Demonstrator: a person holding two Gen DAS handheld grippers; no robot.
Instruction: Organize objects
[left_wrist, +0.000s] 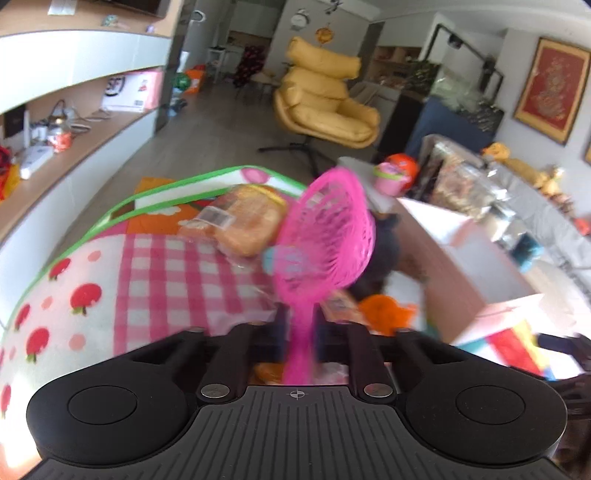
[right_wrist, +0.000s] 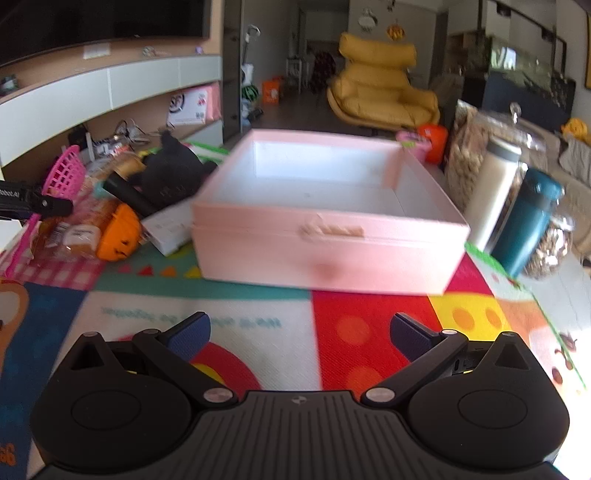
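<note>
Left gripper (left_wrist: 300, 325) pinches the pink scoop (left_wrist: 325, 236) by its handle, apparently lifted above the mat (left_wrist: 166, 273); right gripper (right_wrist: 300, 336) spread wide, facing the pink box (right_wrist: 328, 236).

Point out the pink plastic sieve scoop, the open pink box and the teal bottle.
Pink plastic sieve scoop (left_wrist: 328, 236): left wrist view, on its mesh bowl.
Open pink box (right_wrist: 325, 251): right wrist view, on its front wall.
Teal bottle (right_wrist: 524, 225): right wrist view, on its body.
</note>
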